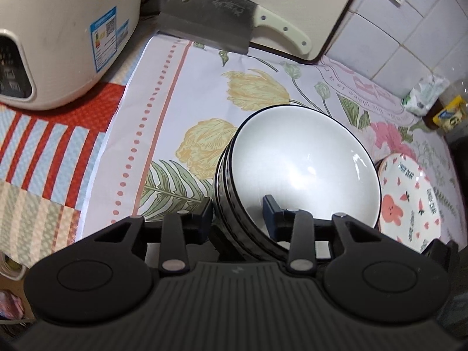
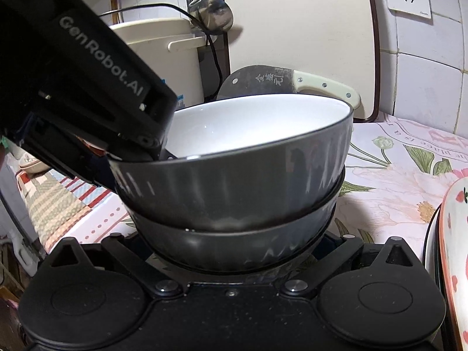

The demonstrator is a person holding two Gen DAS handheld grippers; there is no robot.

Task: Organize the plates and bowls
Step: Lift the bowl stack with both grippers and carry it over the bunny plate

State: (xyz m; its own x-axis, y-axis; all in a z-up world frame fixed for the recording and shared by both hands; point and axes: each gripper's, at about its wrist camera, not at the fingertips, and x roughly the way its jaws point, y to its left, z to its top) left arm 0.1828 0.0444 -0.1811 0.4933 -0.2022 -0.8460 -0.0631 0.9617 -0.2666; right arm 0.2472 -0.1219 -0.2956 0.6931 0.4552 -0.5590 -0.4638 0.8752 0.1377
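**Stacked bowls gripped at the rim, right tool waiting wide**

Your left tool (image 1: 237, 209) pinches the near wall of the top grey-sided, white-lined ceramic bowl (image 1: 304, 163), one finger outside and one inside the rim. That bowl sits nested in a matching grey bowl (image 2: 234, 248), at the centre of both views, on the worktop's floral cloth (image 1: 181, 93).

Your right tool (image 2: 234, 245) is spread fully, its fingers on either side of the lower bowl's base; whether they touch it I cannot tell.

At the right edge lies a white plate with pink hearts and a rabbit (image 1: 409, 204). A dark cleaver with a cream handle (image 1: 222, 20) leans at upper centre.

To do this step well, keep the rim pinch square, settle the stack level, and steer clear of the plate and cleaver.
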